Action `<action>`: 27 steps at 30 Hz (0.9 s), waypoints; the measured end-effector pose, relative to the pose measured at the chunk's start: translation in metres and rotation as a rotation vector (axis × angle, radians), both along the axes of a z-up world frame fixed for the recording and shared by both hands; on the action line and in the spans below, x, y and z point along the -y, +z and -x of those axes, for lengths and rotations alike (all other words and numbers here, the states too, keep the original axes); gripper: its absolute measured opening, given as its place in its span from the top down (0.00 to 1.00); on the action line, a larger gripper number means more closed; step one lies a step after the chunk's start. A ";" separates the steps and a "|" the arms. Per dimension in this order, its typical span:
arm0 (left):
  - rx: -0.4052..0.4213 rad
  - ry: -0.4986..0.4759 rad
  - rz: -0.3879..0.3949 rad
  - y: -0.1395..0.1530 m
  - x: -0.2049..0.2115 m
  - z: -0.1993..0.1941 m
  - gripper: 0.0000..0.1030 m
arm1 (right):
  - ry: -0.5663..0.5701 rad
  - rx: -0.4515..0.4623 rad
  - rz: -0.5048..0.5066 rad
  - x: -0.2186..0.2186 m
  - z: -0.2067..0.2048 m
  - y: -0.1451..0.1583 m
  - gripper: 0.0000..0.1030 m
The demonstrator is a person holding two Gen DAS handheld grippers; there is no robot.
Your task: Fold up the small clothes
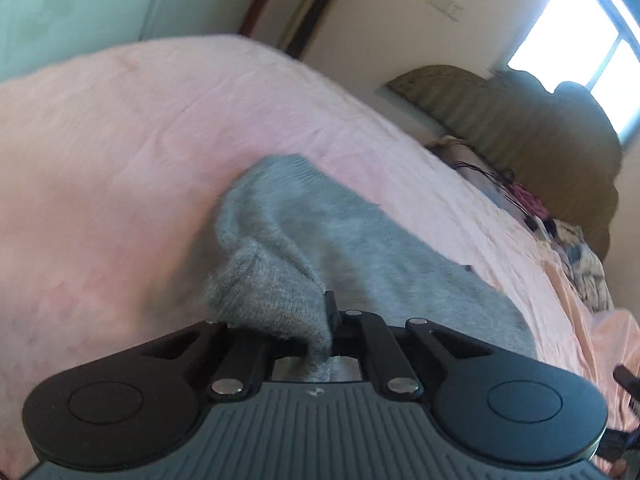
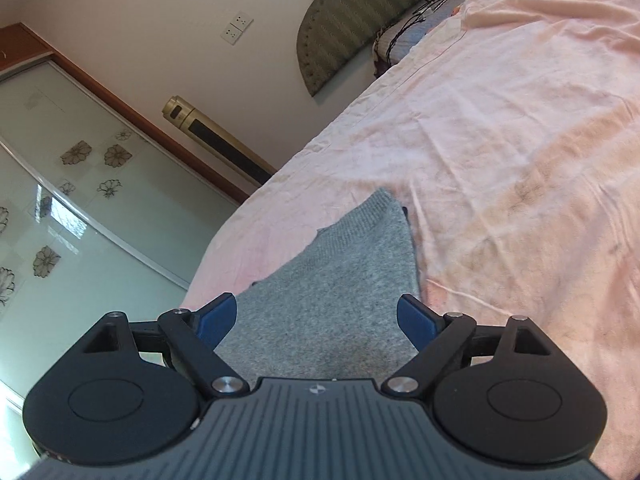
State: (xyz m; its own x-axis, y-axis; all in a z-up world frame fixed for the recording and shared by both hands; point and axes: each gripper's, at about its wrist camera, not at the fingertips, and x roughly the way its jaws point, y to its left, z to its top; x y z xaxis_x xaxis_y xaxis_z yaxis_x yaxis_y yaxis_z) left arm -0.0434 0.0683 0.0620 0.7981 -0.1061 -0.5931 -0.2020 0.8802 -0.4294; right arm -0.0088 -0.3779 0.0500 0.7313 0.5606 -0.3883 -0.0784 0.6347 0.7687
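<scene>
A small grey knit garment [image 1: 320,232] lies on a pink bedsheet [image 1: 120,140]. My left gripper [image 1: 320,320] is shut on one end of the grey garment and lifts that end off the sheet, so the cloth bunches over the fingers and hides them. In the right wrist view the grey garment [image 2: 332,292] lies flat on the sheet [image 2: 500,160], with a ribbed corner pointing away. My right gripper [image 2: 316,318] is open, its blue pads [image 2: 218,316] spread on either side of the cloth and holding nothing.
An olive padded headboard [image 1: 520,128] stands at the bed's far end, with cables and a pile of small clothes [image 1: 576,252] beside it. A glass wardrobe door with flower prints [image 2: 80,200] and a gold tower unit [image 2: 216,136] stand past the bed's edge.
</scene>
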 end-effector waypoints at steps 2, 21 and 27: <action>0.081 -0.130 -0.088 0.022 0.044 -0.011 0.96 | 0.018 -0.011 -0.074 0.005 -0.008 -0.003 0.15; 0.115 -0.732 -0.480 -0.026 0.231 0.010 0.95 | 0.231 -0.233 -0.210 0.000 -0.110 -0.043 0.15; 0.131 -0.767 -0.489 -0.020 0.251 0.008 0.95 | 0.256 -0.218 0.026 -0.013 -0.142 -0.033 0.85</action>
